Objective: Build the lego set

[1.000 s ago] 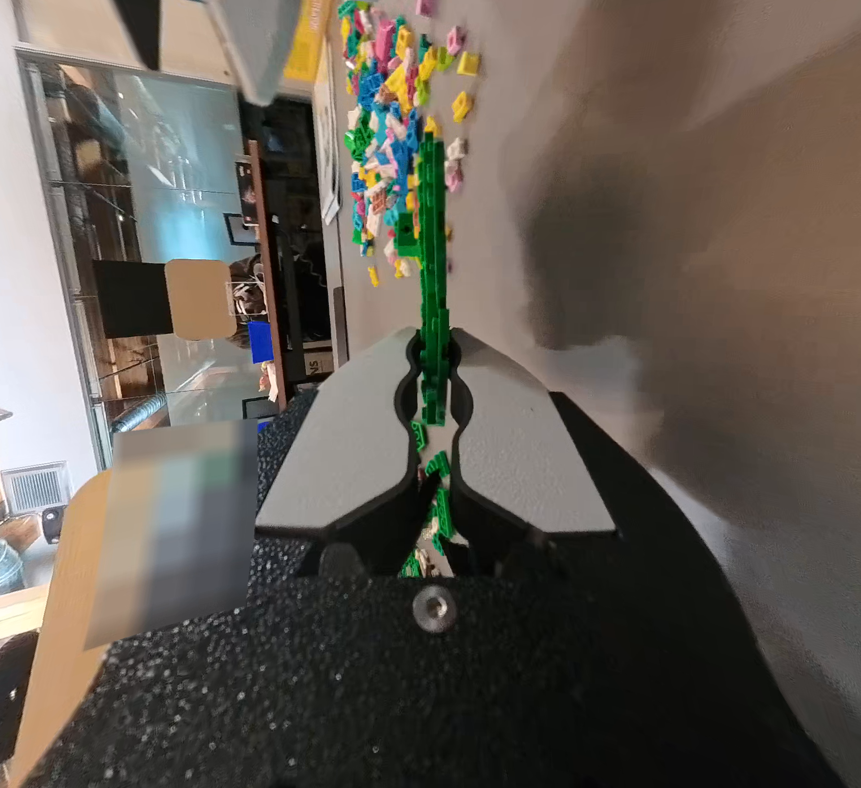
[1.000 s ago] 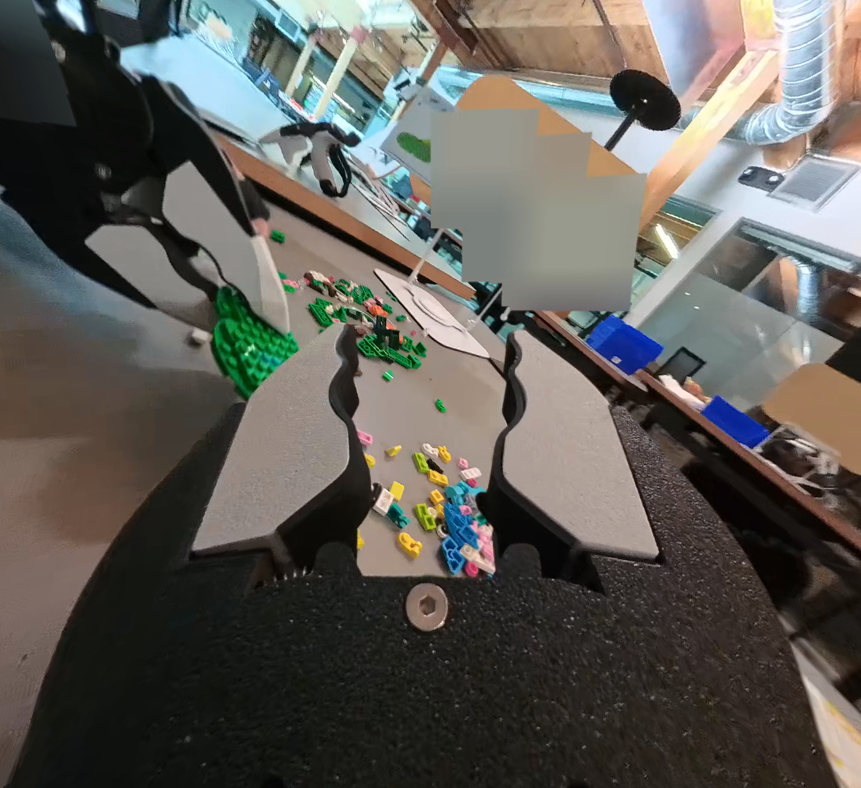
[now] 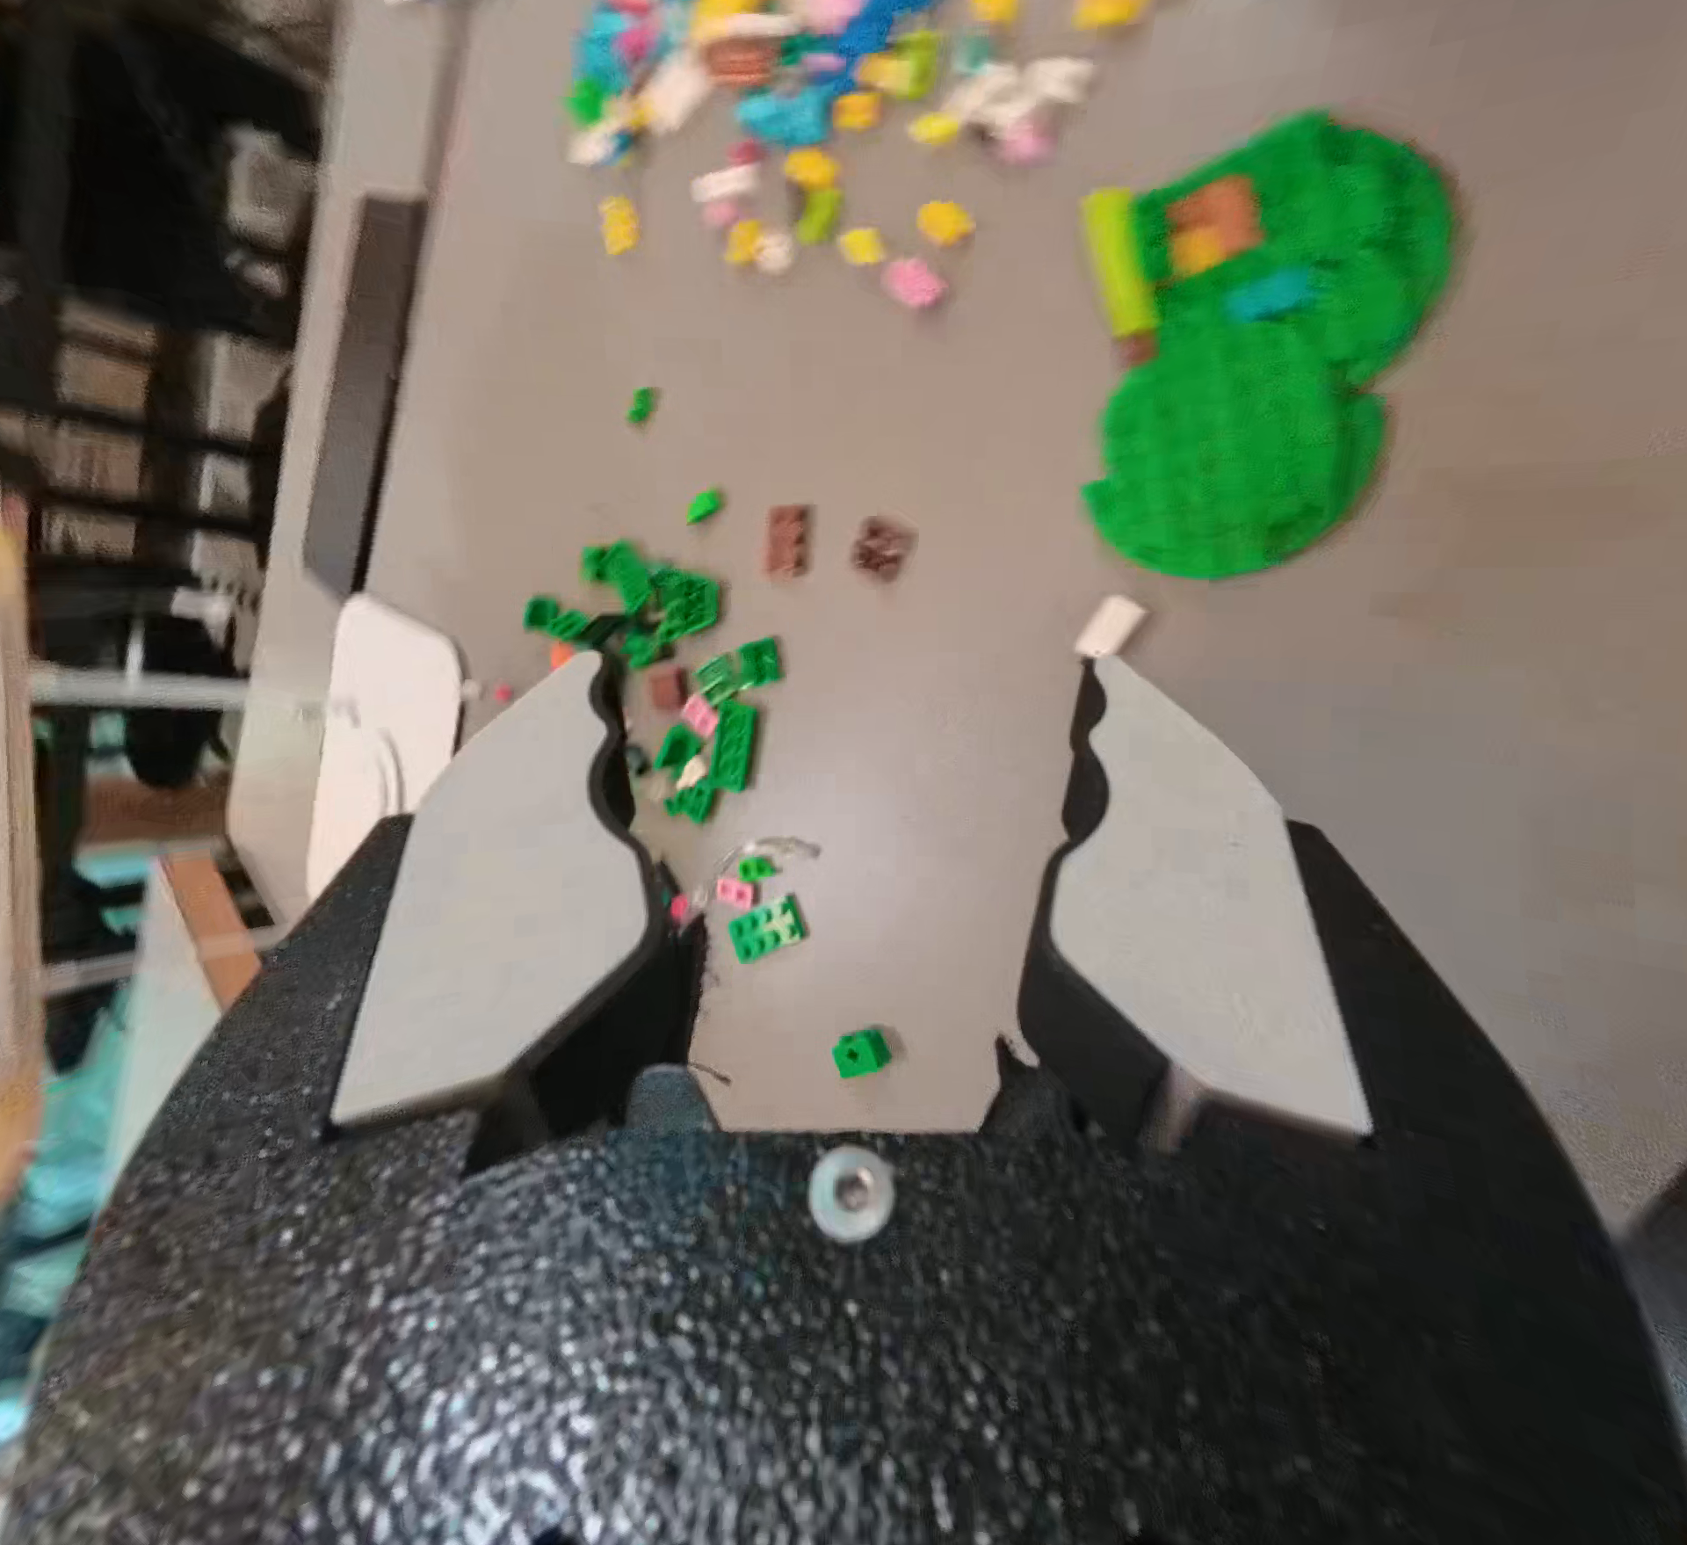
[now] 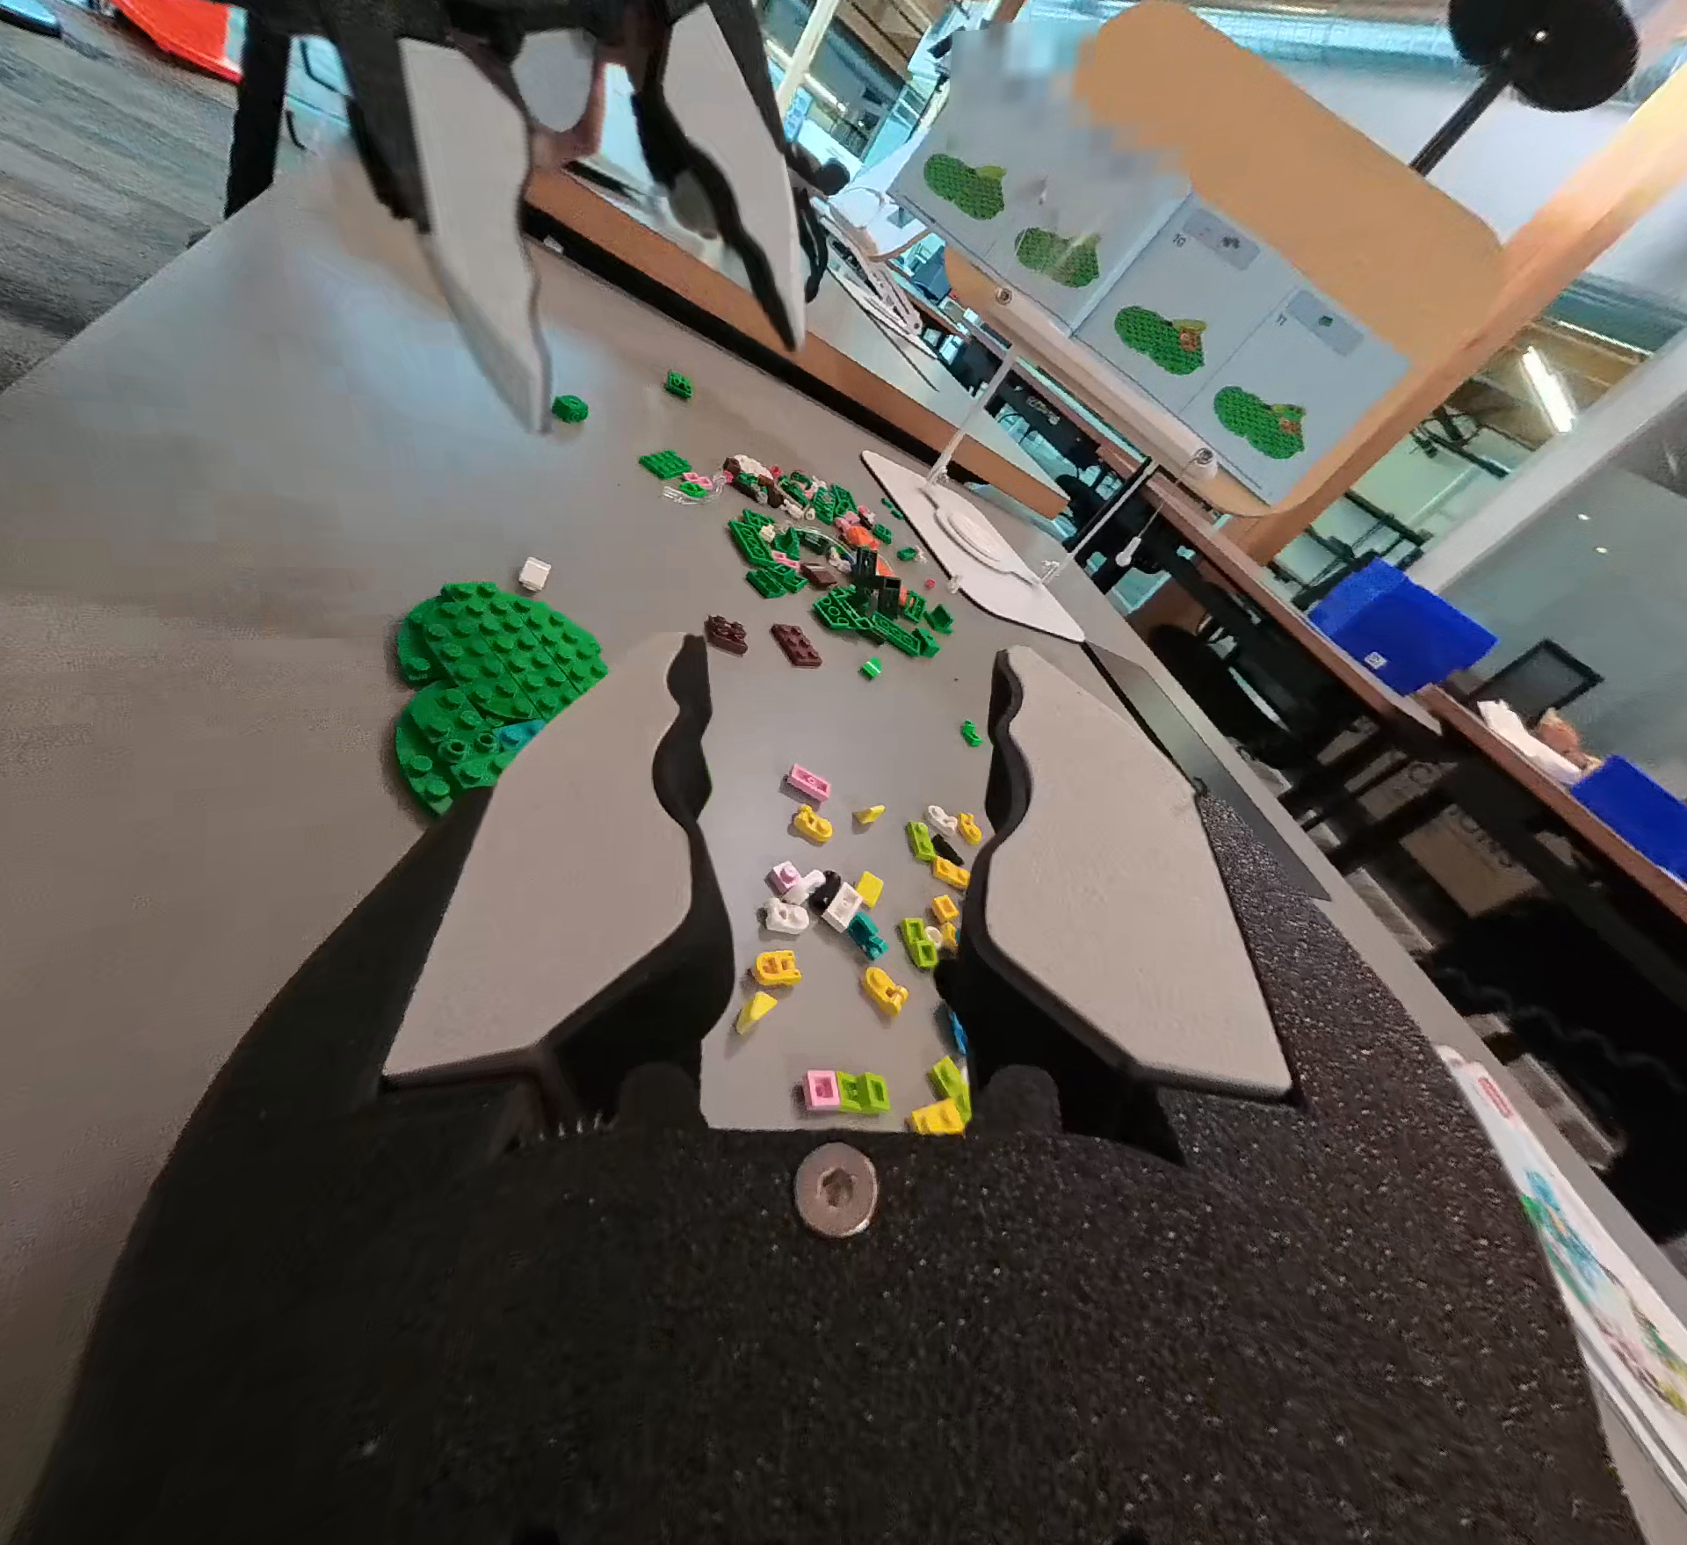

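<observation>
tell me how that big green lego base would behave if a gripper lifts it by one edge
The green base lies flat on the table and looks thin, so getting fingers under an edge may be awkward. It seems joined from several plates, so it could flex or split at a seam. Its studded top should probably resist slipping.

Grey table [image 4: 228,442], green base [image 4: 497,661], loose bricks [image 4: 849,908]
</observation>
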